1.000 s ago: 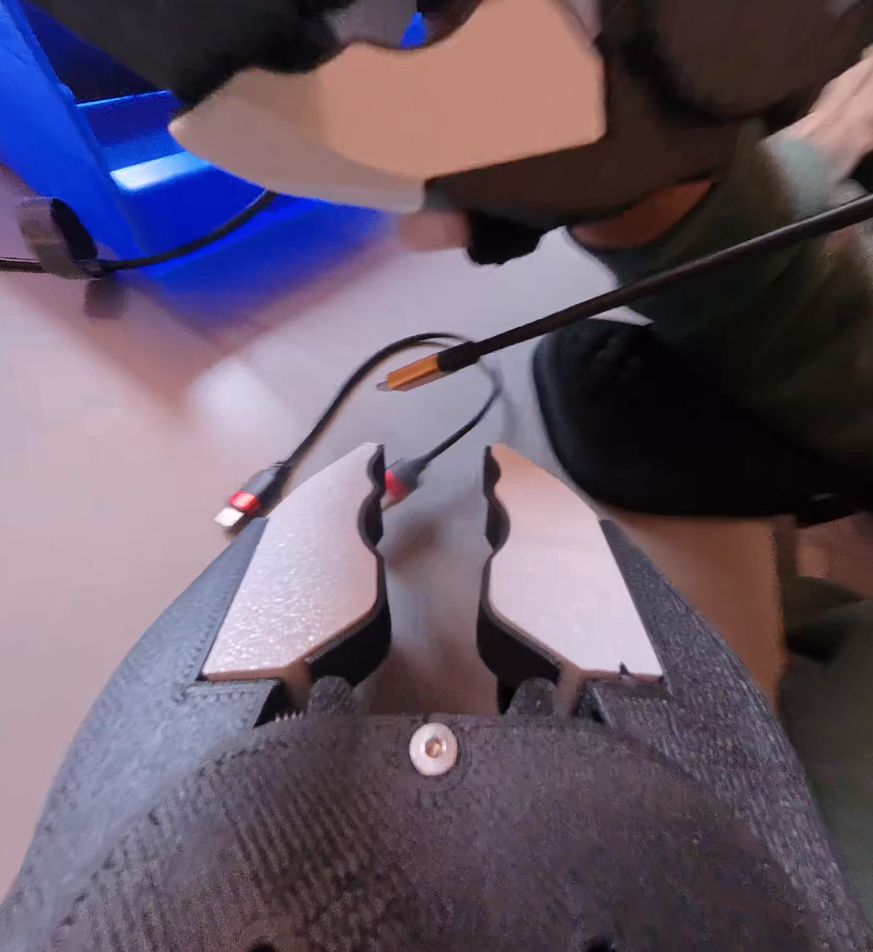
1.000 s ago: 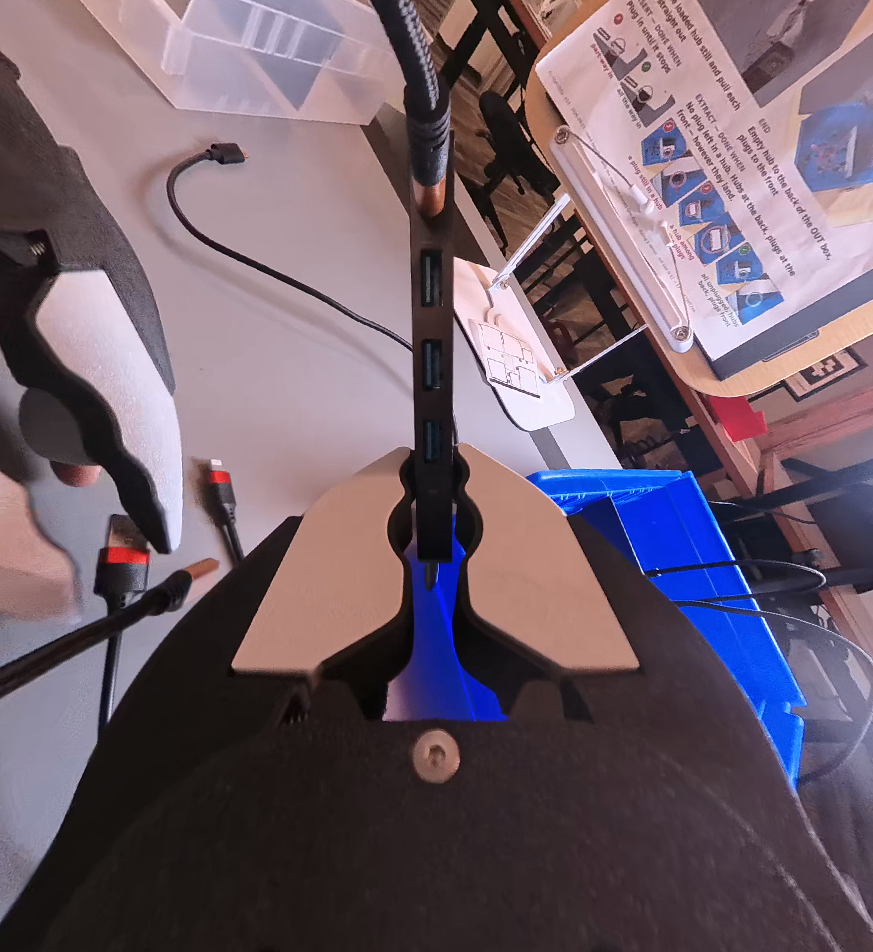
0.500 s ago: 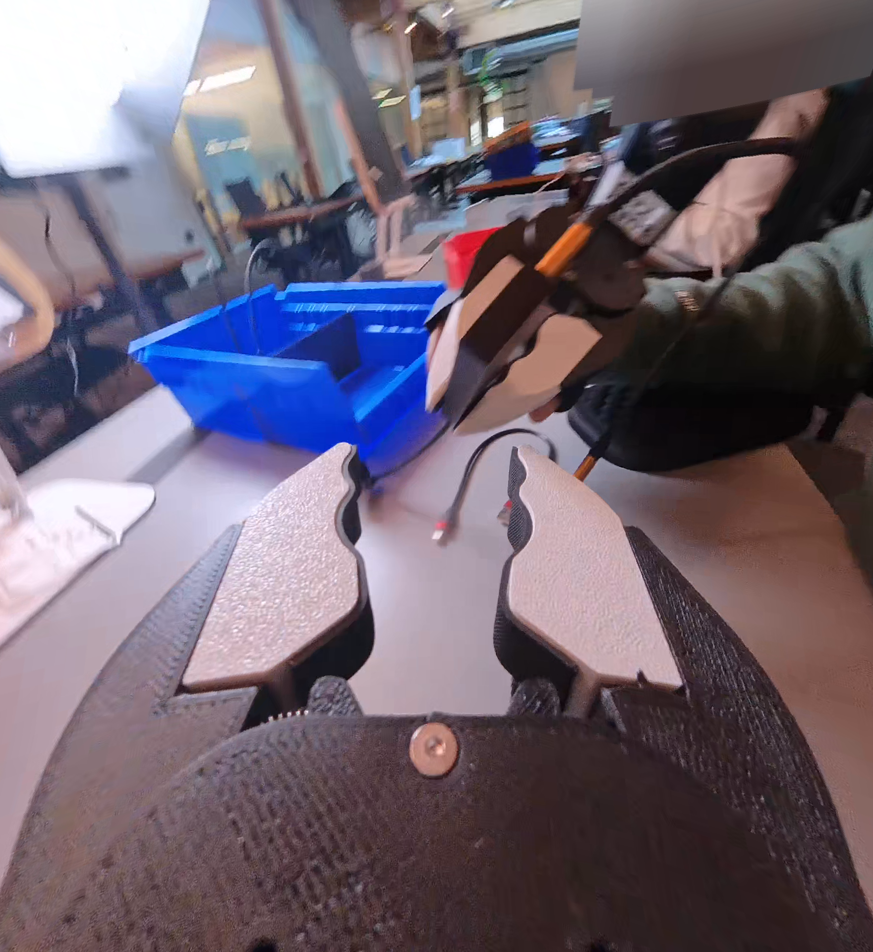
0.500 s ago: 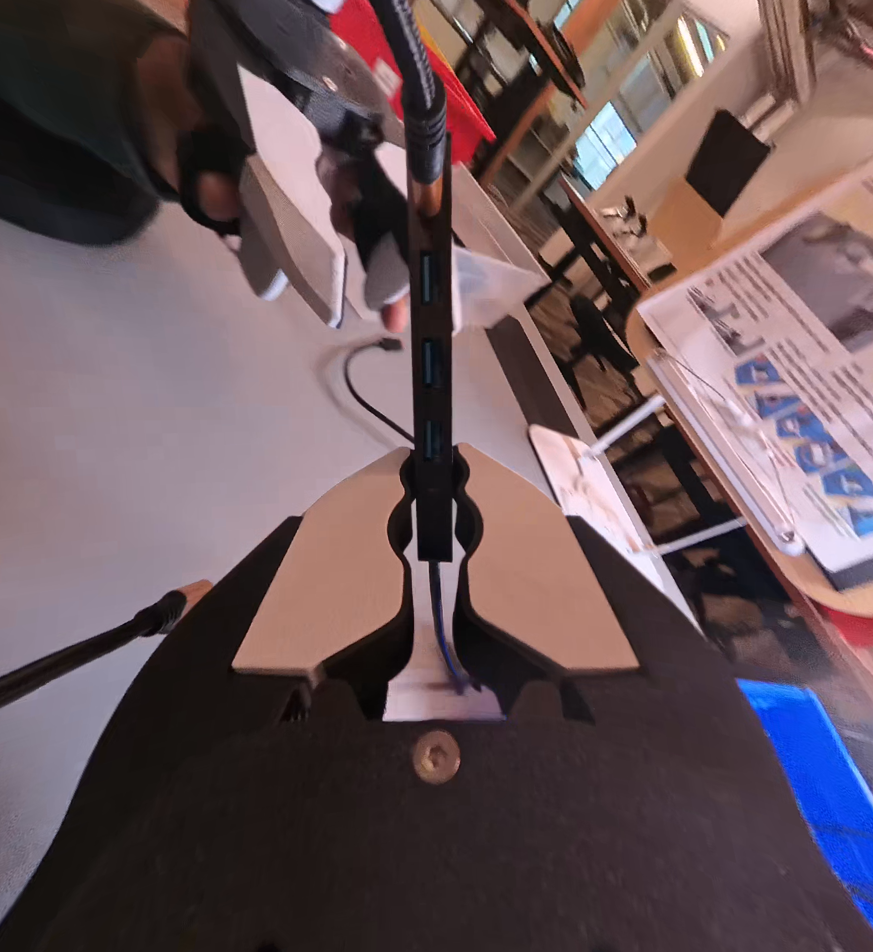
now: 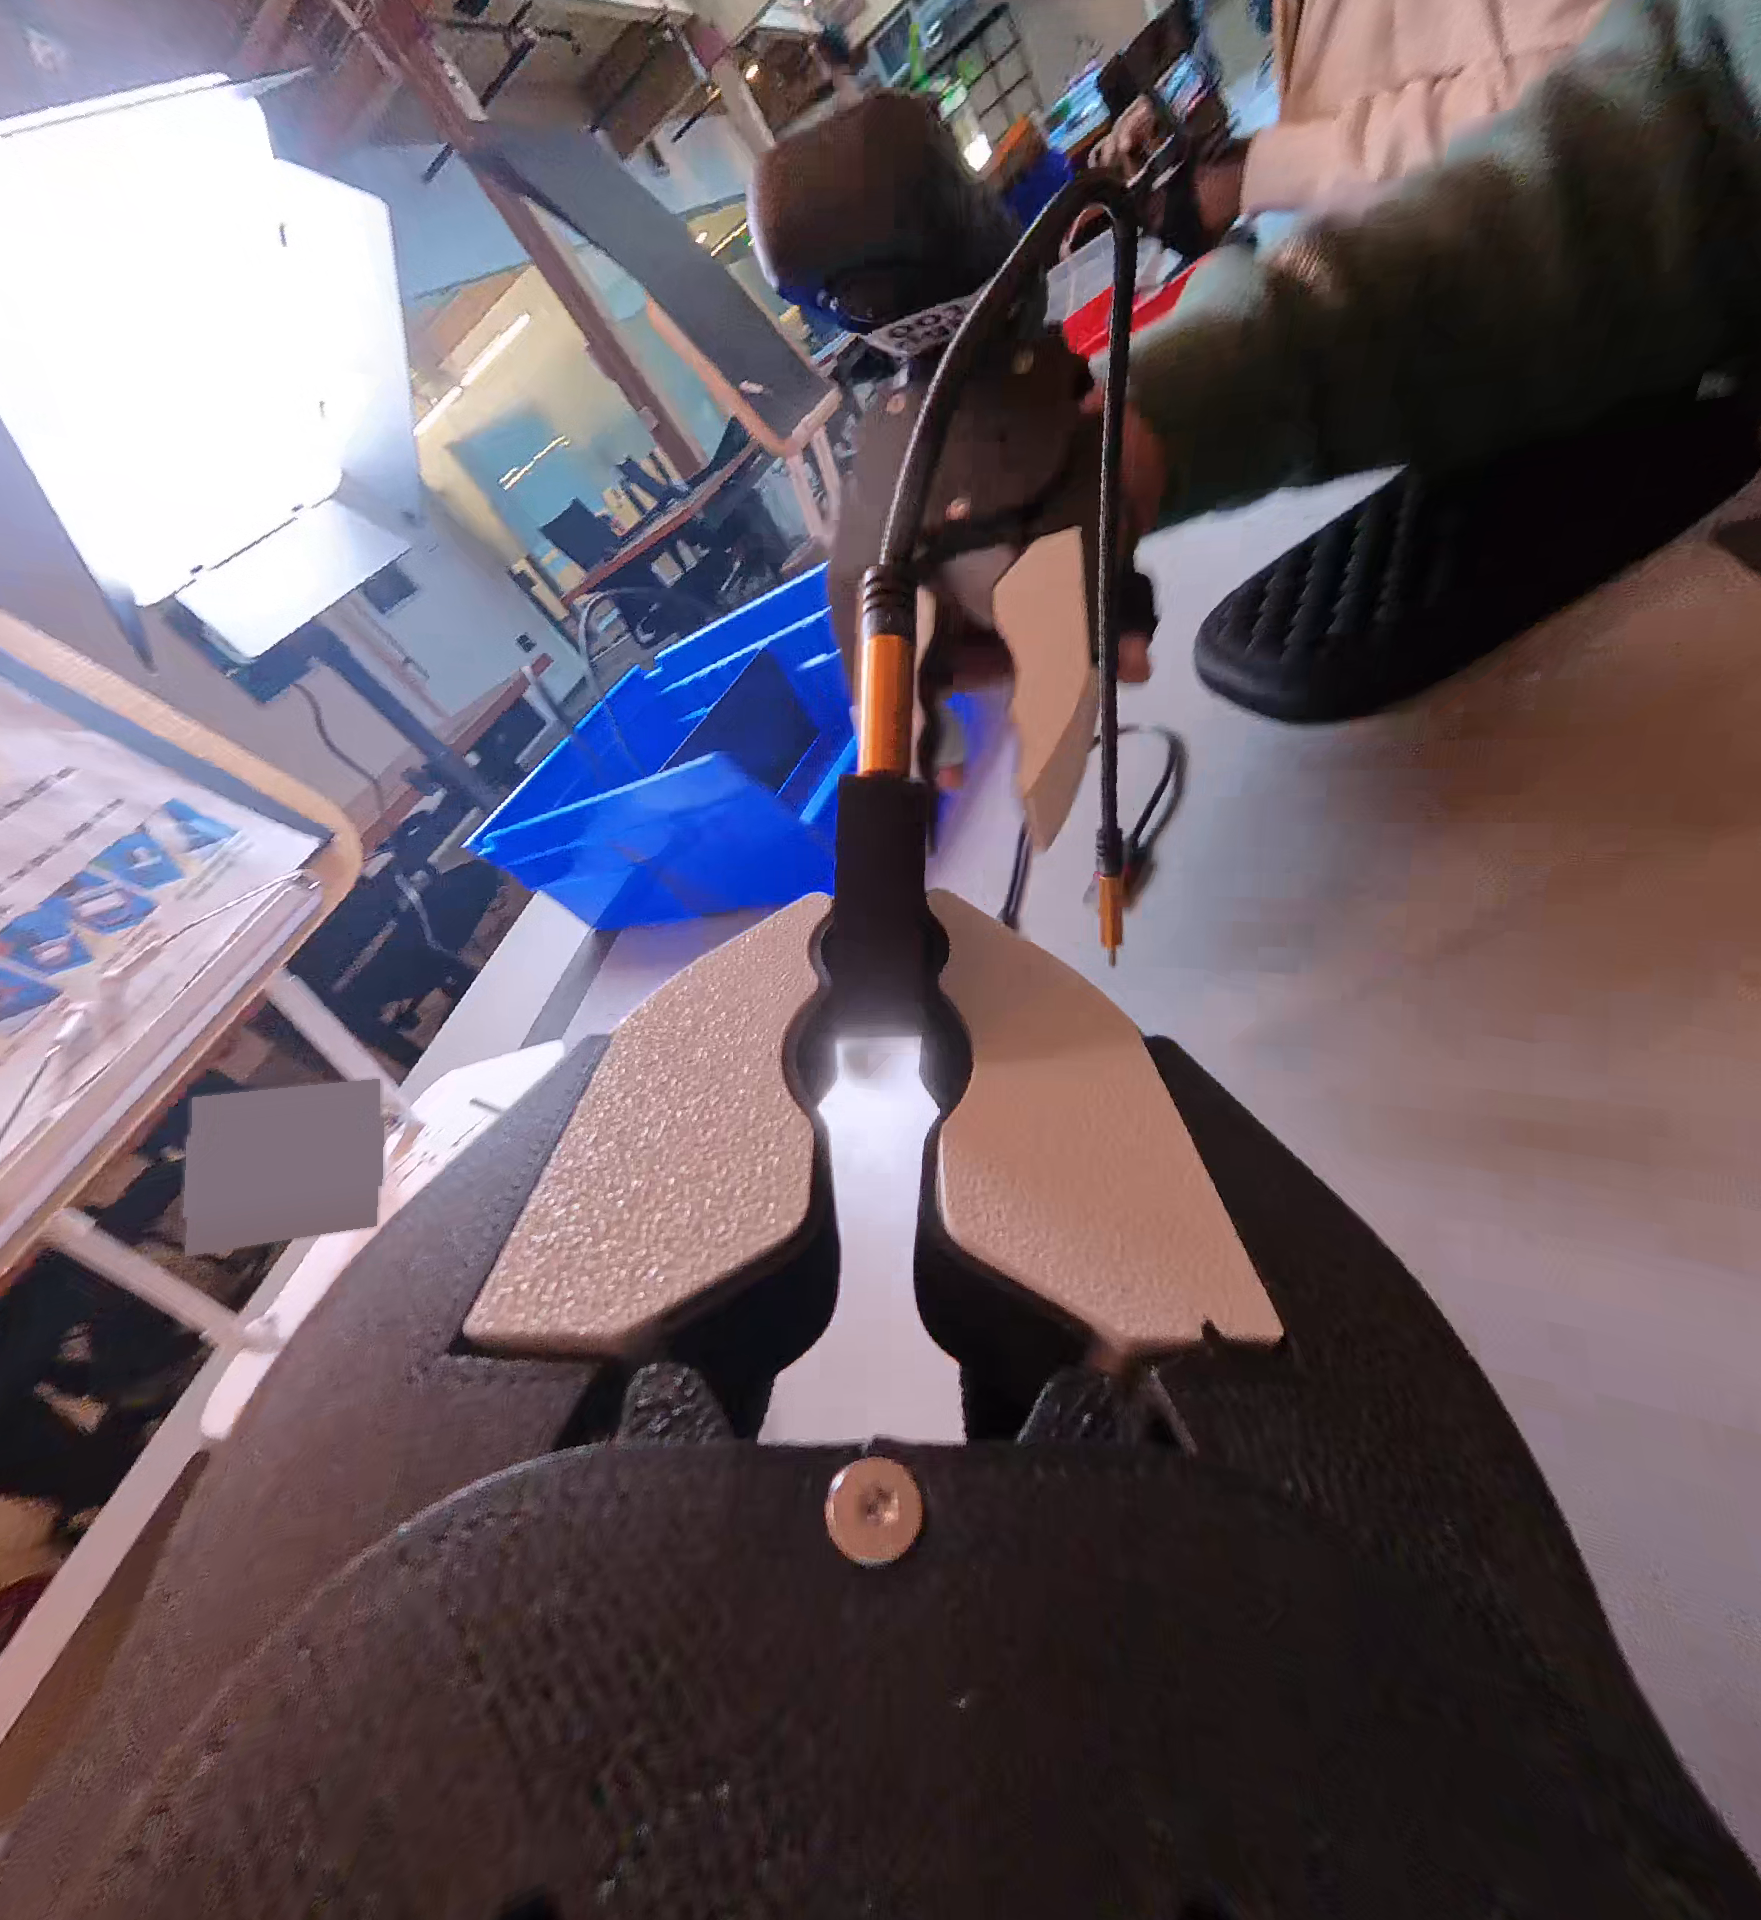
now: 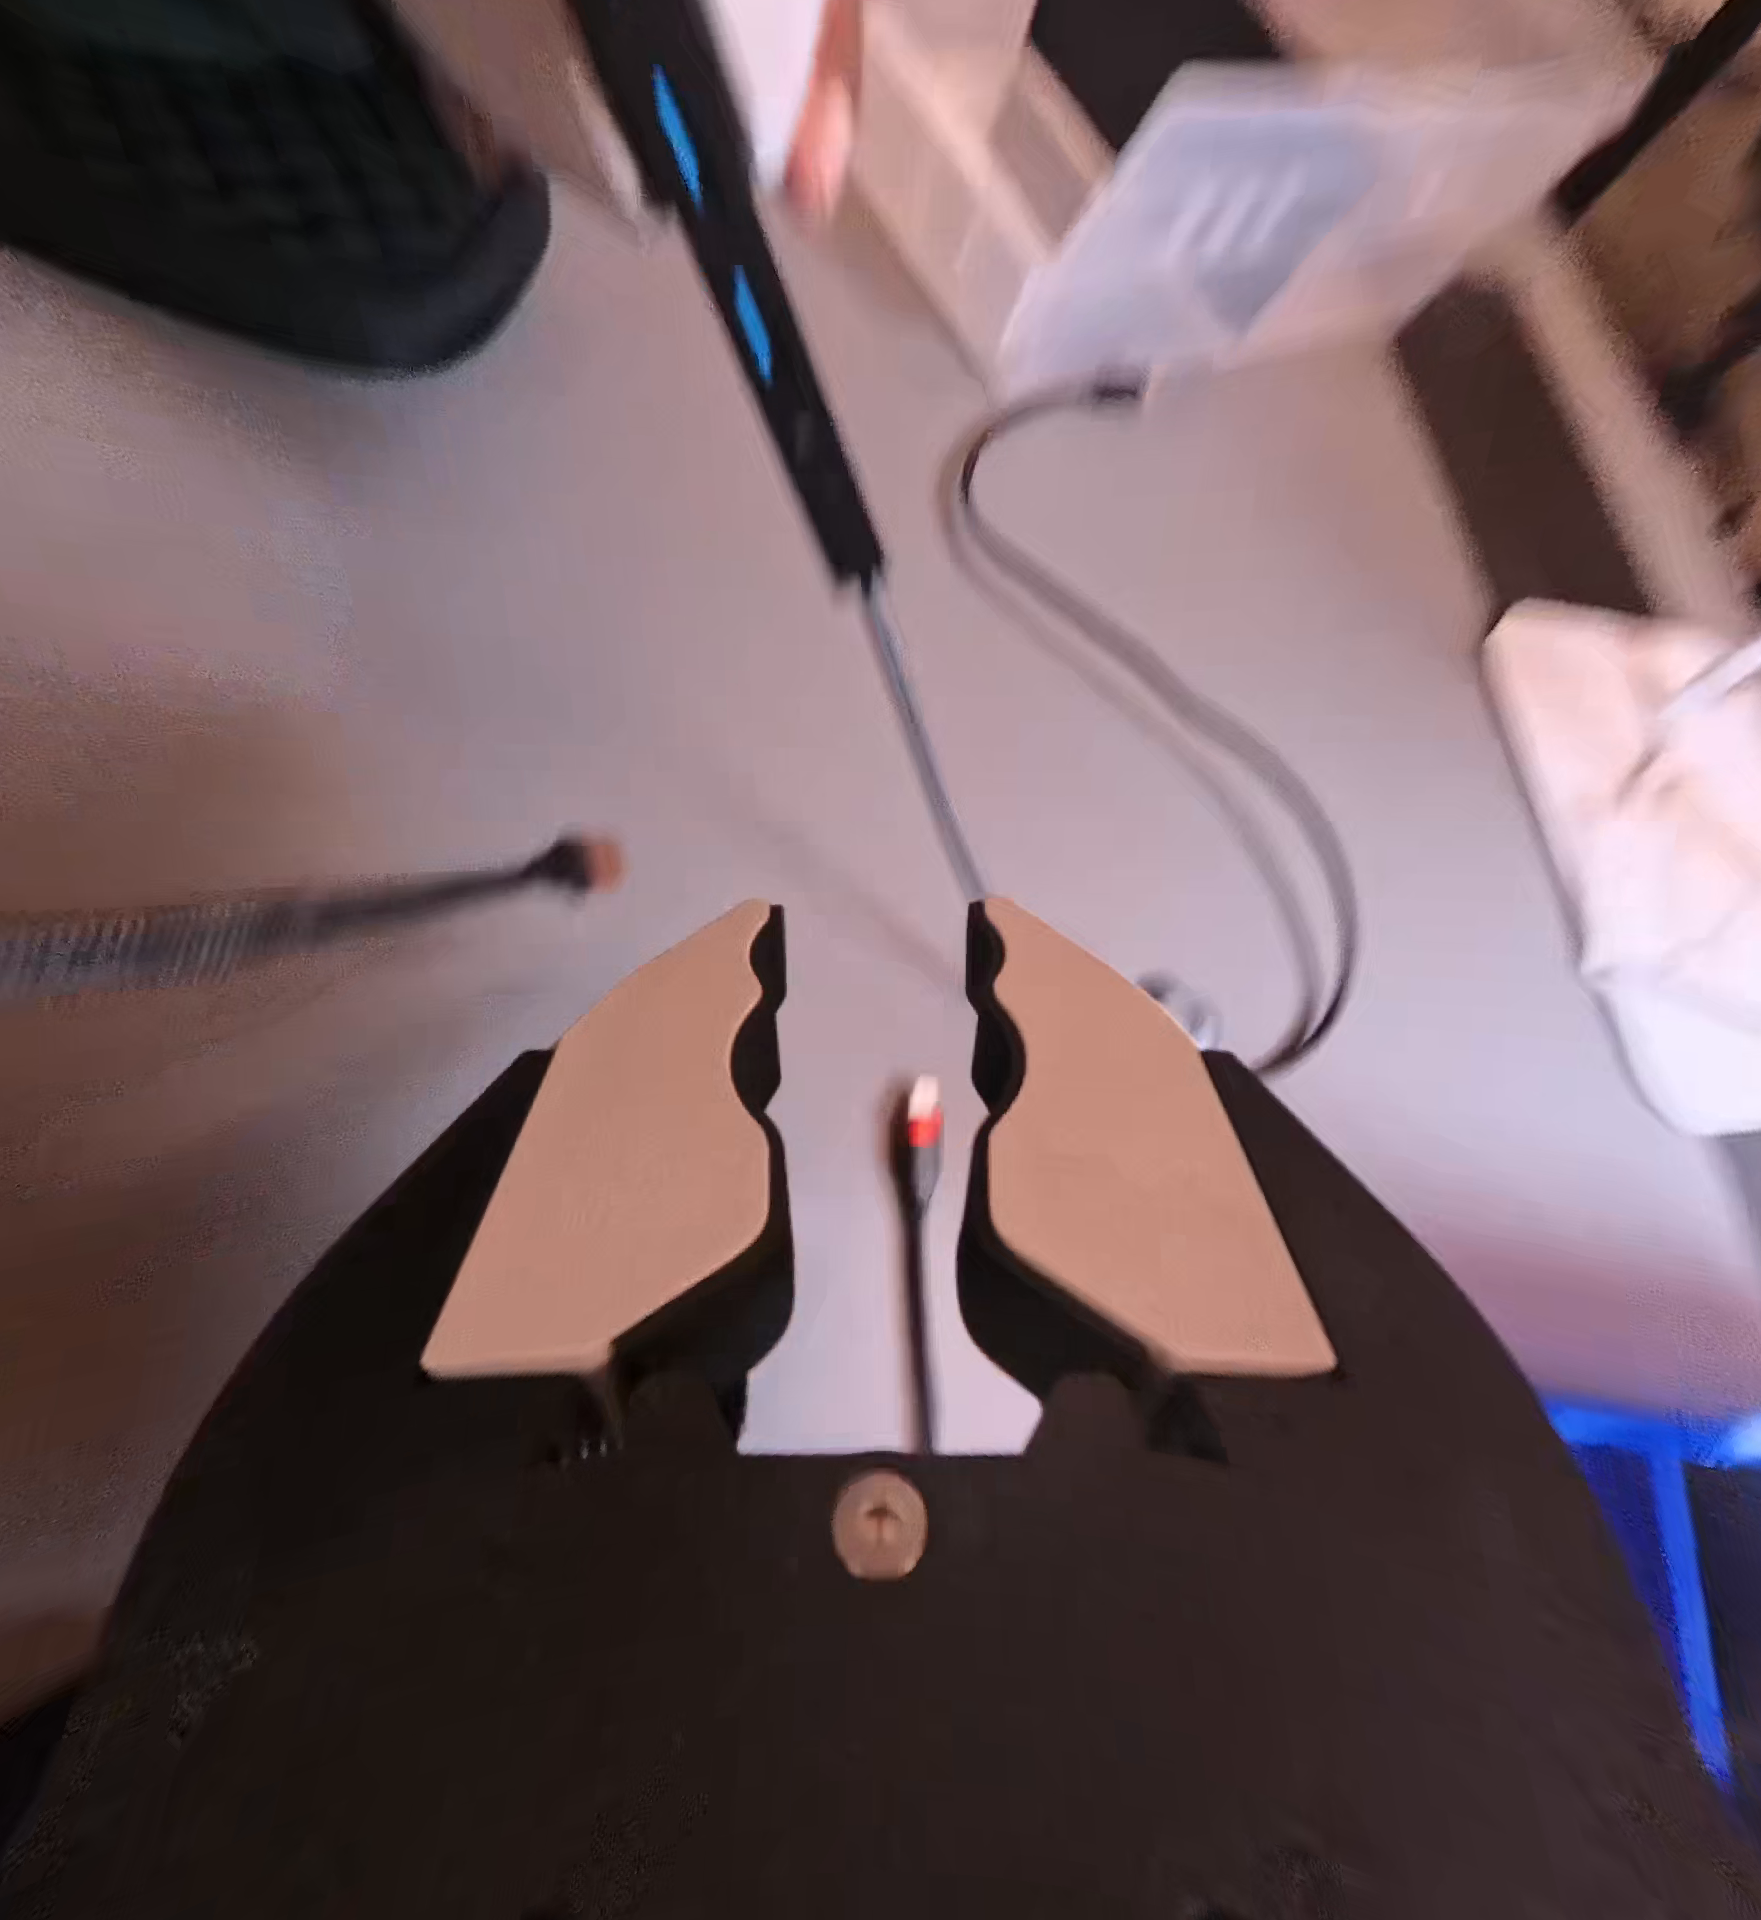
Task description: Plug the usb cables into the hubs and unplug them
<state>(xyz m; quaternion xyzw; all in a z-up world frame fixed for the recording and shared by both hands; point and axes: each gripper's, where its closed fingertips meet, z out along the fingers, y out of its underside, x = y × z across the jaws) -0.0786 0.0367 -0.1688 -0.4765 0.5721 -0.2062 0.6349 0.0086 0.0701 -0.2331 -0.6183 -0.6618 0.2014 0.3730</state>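
Observation:
In the left wrist view my left gripper (image 5: 881,914) is shut on one end of the black USB hub (image 5: 881,862), held above the table. An orange-collared plug (image 5: 884,707) of a black braided cable sits in the hub's far end. The cable's other orange plug (image 5: 1110,904) dangles free. My right gripper (image 6: 871,914) is open and empty. The hub (image 6: 751,301) with blue ports shows ahead of it, blurred, and its thin cord (image 6: 923,748) runs down past the right fingertip. A red-banded plug (image 6: 923,1117) lies on the table beneath the open fingers.
A blue bin (image 5: 668,821) stands at the table's edge. A black padded rest (image 5: 1478,592) lies under the person's arm. A black cable (image 6: 1219,748) loops toward a clear plastic box (image 6: 1271,208). A white stand base (image 6: 1686,831) sits at the right.
The hub passed from hand to hand: my right gripper opened, let go of it and drew back, while my left gripper opened wide, swung up and shut on the hub's end.

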